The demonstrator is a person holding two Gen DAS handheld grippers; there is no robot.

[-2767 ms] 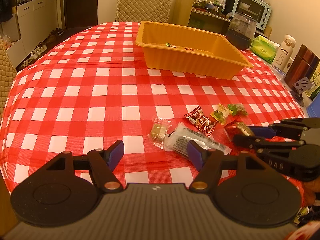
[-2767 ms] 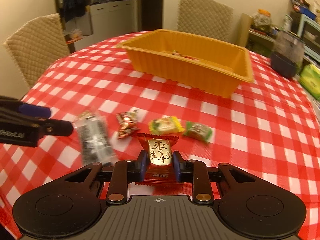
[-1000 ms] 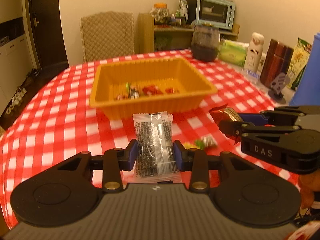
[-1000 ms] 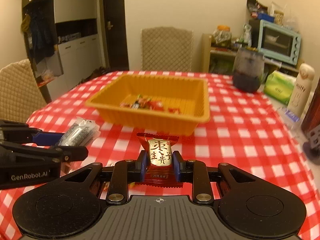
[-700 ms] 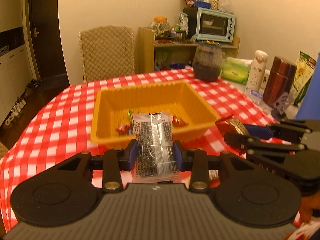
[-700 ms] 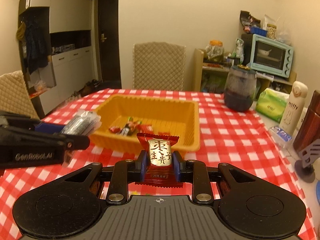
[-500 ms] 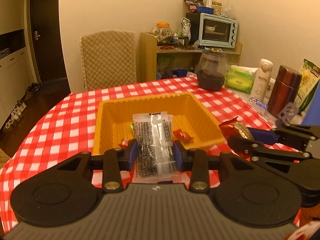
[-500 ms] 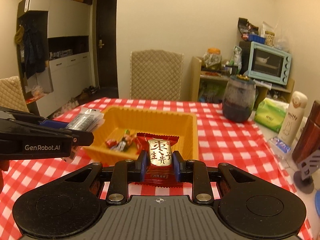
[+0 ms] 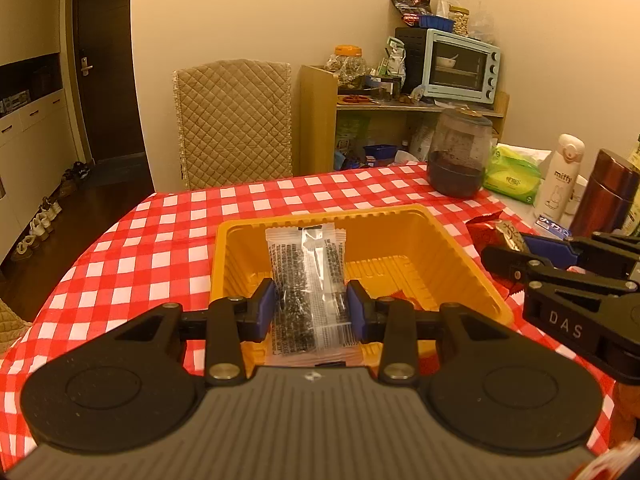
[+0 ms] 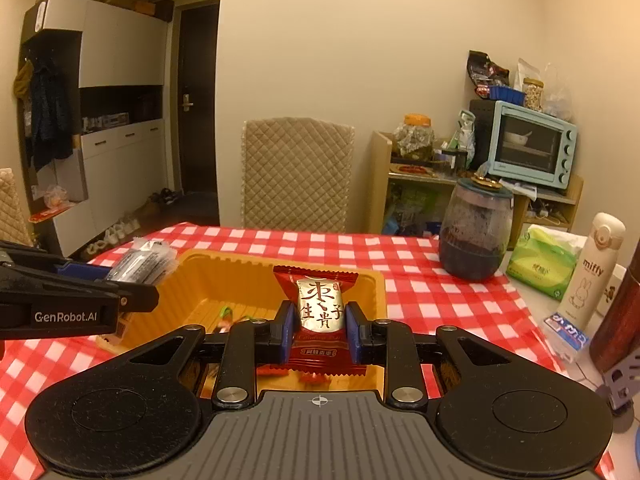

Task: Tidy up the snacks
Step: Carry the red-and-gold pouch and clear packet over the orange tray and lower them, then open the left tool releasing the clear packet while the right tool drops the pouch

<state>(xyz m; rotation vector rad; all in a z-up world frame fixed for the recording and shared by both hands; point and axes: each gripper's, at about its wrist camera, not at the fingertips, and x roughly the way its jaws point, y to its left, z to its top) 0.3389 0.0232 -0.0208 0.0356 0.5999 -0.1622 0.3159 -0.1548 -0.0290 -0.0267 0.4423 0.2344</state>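
Observation:
My left gripper (image 9: 311, 307) is shut on a clear packet of dark seeds (image 9: 306, 280), held upright over the near part of the orange tray (image 9: 460, 256). My right gripper (image 10: 317, 330) is shut on a red and gold candy packet (image 10: 320, 308), also over the orange tray (image 10: 200, 280). A few small candies (image 10: 226, 316) lie on the tray floor. The right gripper (image 9: 520, 252) with its red candy packet (image 9: 494, 230) shows at the right in the left wrist view. The left gripper (image 10: 116, 284) with the seed packet (image 10: 144, 264) shows at the left in the right wrist view.
The tray sits on a red and white checked tablecloth (image 9: 160, 240). At the right of the table stand a dark glass jar (image 10: 476, 232), a green tissue pack (image 10: 544, 260), a white bottle (image 10: 592, 272) and a brown flask (image 9: 604, 196). A quilted chair (image 10: 296, 176) stands behind the table.
Both grippers carried their packets forward and a little up, from short of the tray to over it. The tray now looks closer and lower in both views. Neither grip has changed.

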